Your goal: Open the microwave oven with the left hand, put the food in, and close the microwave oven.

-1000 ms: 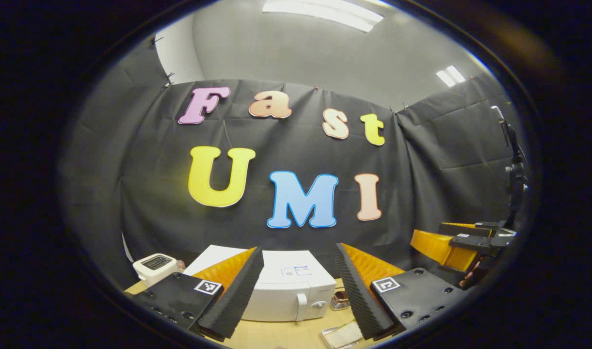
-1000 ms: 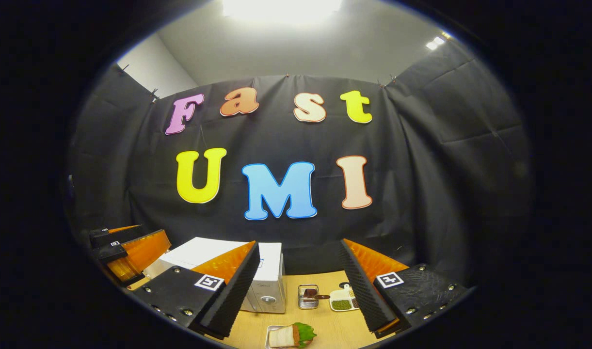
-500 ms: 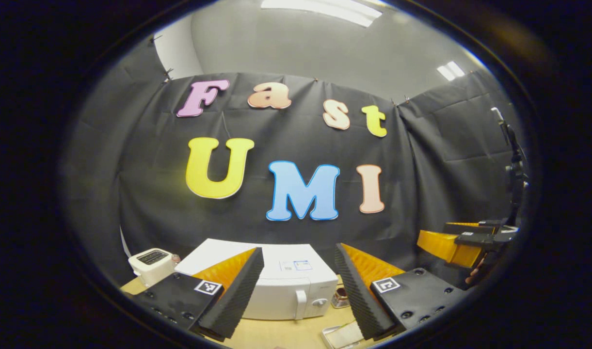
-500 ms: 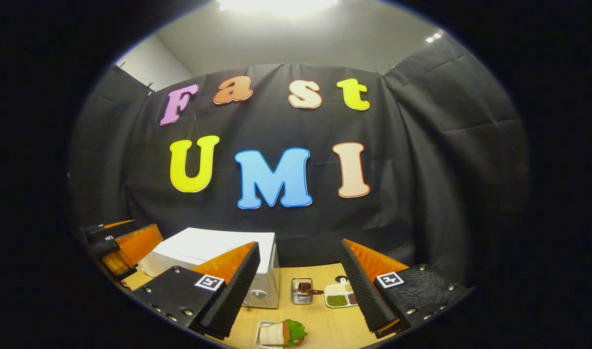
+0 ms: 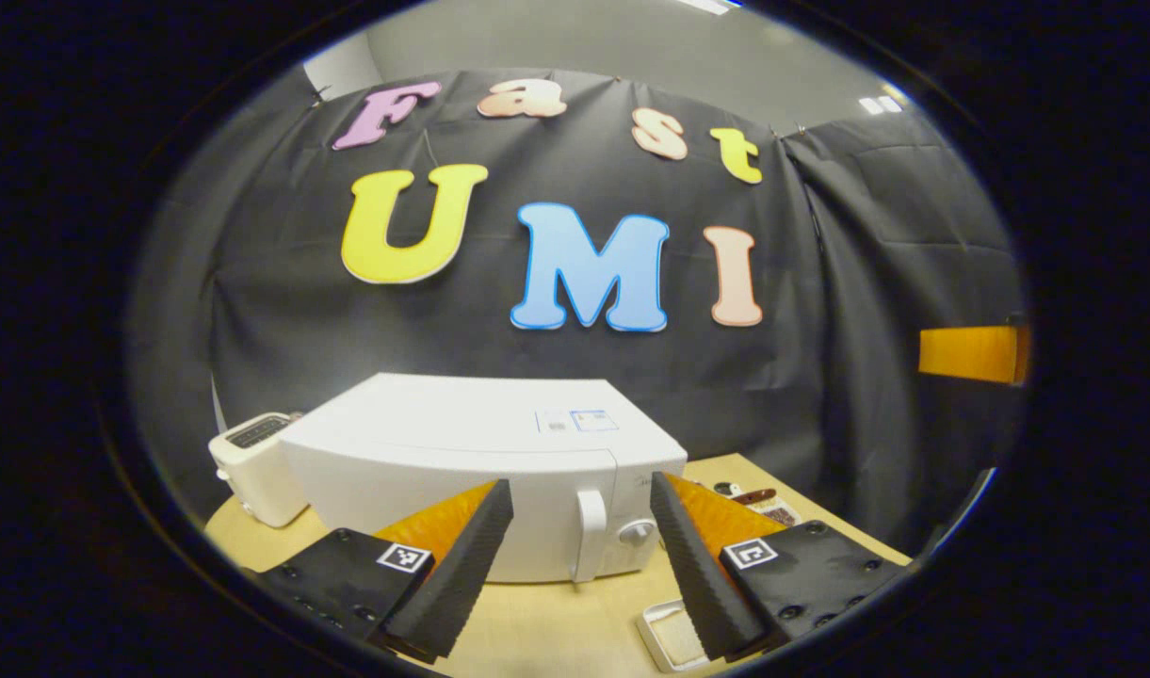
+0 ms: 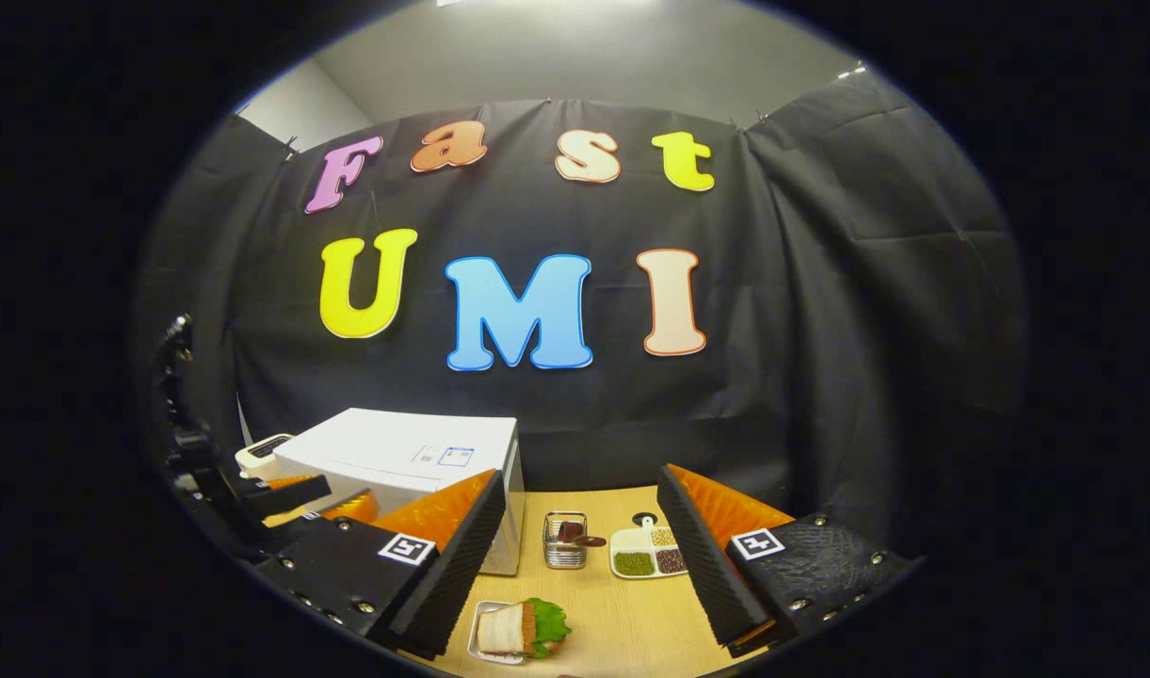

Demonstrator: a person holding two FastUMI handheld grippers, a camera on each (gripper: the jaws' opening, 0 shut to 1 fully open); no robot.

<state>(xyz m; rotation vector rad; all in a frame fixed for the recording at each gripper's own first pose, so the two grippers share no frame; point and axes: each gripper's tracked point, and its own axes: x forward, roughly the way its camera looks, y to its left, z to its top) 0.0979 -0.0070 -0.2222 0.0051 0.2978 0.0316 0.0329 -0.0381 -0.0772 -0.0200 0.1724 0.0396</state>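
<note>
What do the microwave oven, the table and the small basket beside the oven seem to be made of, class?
Microwave oven: smooth white casing, probably painted metal or plastic; soft even sheen. Table: pale wood or wood-look laminate; faint grain lines. Small basket: likely metal wire; thin shiny bars with gaps between.

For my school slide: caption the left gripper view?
Open left gripper facing closed white box-shaped microwave oven's handle.

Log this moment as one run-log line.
microwave: door shut | left hand-held gripper: open, facing handle | right hand-held gripper: open | sandwich: on tray, on table
</note>
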